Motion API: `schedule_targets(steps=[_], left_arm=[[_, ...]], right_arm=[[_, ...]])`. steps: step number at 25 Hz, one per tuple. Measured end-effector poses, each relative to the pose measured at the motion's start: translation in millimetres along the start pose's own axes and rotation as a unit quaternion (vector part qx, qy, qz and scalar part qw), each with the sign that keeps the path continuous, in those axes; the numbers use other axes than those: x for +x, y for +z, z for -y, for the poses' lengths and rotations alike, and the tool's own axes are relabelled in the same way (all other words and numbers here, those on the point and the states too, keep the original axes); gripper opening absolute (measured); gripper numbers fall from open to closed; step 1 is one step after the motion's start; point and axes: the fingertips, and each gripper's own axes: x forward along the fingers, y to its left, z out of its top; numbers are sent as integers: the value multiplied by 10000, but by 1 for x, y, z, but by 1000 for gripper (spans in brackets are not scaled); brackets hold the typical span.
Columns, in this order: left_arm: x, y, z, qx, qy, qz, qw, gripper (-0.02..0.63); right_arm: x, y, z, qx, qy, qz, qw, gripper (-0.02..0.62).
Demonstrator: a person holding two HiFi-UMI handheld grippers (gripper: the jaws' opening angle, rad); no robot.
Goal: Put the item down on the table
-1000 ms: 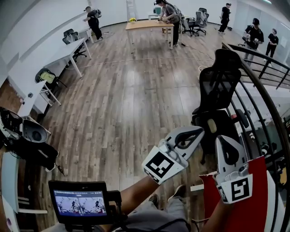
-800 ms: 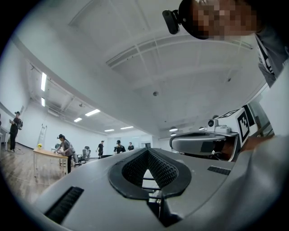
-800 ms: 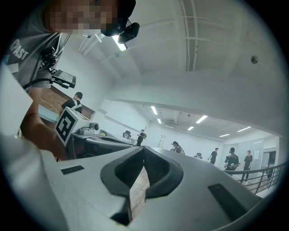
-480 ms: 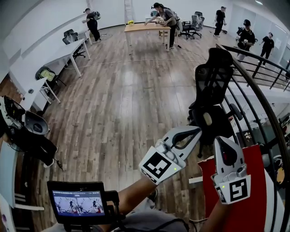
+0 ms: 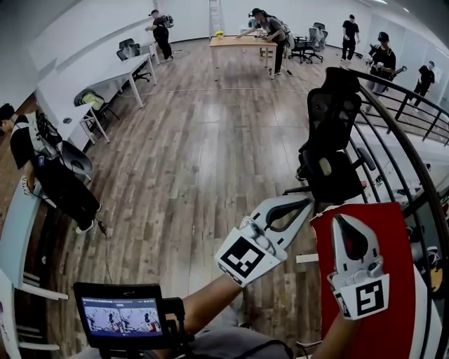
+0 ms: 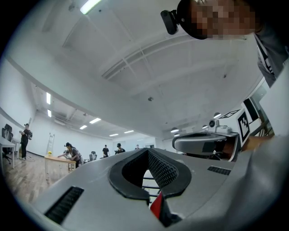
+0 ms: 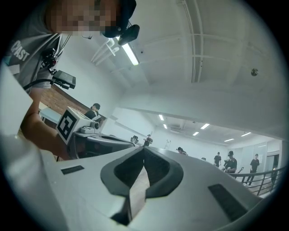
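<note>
Beside the railing (image 5: 403,144), over open wood floor (image 5: 196,168), left tool (image 5: 310,202) and right tool (image 5: 345,223) each pressed together

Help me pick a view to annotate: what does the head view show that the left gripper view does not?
Only the head view: the black chair, the small monitor, and the red item at full width. Only the left gripper view: the ceiling light and a red sliver between its own closed jaws. Both: left gripper, right gripper, and the far wooden table.
</note>
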Motion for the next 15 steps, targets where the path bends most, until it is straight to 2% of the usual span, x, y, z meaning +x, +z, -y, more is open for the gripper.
schedule_targets(steps=[3,6,11,15], left_arm=[[-37,13,41,-35,71,-70,9999,2],[-73,27,65,-15,143,-133,9998,2],[-124,48,86,193,194,-109,9996,2],[-165,55,85,154,344,-102,9992,2]], right_arm=[[-41,20,-27,88,24,45,9999,3],[-64,42,-62,128,138,108,9998,3],[-80,70,-110,115,317,210,9992,3],[-76,84,-147,125,471,268,9985,3]])
